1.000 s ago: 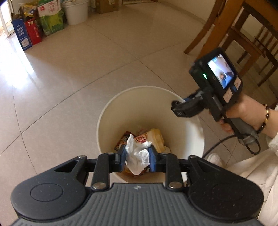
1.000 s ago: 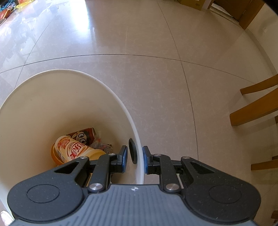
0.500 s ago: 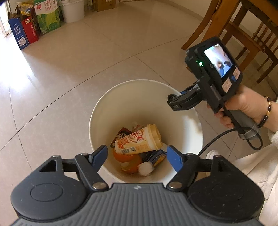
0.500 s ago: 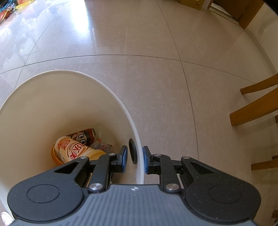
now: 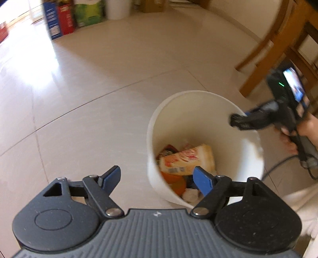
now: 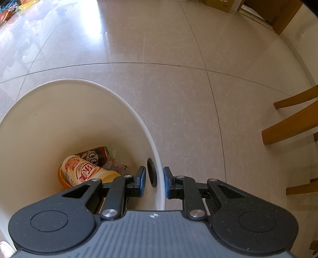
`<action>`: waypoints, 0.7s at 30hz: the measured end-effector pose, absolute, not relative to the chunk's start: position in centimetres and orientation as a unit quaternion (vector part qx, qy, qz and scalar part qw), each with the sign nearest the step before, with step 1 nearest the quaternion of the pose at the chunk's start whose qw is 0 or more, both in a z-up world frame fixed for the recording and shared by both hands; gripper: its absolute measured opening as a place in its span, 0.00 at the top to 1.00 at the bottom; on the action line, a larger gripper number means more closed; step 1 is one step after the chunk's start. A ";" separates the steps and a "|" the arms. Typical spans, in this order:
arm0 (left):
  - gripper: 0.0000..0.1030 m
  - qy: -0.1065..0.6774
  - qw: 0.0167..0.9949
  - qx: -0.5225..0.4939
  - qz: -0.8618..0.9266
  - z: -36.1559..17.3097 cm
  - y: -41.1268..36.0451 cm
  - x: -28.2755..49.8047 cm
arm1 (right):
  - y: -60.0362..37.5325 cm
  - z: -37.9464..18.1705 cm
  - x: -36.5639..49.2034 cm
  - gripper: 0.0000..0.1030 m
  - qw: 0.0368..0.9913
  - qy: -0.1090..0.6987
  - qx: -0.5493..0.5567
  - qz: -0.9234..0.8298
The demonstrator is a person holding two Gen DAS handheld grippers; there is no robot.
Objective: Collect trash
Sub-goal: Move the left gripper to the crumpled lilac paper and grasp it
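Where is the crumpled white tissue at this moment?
In the left wrist view, the crumpled white tissue lies at the bottom of the white bin, near its closest wall, beside the orange peel and below the paper cup.

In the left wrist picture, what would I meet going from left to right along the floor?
Blue and red cartons → green package → white plastic bin holding trash → right gripper at its rim → wooden chair.

The left gripper point(image 5: 157, 179) points steeply downward, its jaws opening wide with nothing held between the blue fingers point(image 5: 202, 182). Over at three o'clock from it, the right gripper point(image 6: 154, 181) also tilts steeply down, its fingers point(image 6: 142, 183) drawn close together, one on each side of a thin white wall. A hand point(image 5: 306, 131) wraps its handle from behind.
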State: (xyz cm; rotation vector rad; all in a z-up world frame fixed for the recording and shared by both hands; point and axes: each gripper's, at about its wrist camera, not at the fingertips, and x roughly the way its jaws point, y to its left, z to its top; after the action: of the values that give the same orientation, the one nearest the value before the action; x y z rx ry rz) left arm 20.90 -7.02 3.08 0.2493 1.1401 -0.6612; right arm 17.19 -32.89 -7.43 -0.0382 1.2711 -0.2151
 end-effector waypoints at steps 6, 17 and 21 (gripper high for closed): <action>0.16 0.526 0.816 0.086 -0.225 -0.4 -1.1 24.3 | -32.8 -7.4 17.2 0.78 0.798 0.594 -0.020 -0.101; 0.15 0.570 0.818 -0.041 -0.072 -13.0 8.5 31.5 | -32.5 -7.5 17.2 0.78 0.796 0.596 -0.031 -0.102; 0.15 0.580 0.811 -0.065 -0.032 -17.4 9.8 32.6 | -32.3 -7.6 17.4 0.77 0.795 0.596 -0.034 -0.105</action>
State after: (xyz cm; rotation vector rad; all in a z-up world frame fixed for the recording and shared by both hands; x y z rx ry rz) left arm 32.64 9.83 -17.44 -0.1382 1.2396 -0.0685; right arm 17.37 -32.30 -7.65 -0.0741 1.2812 -0.2265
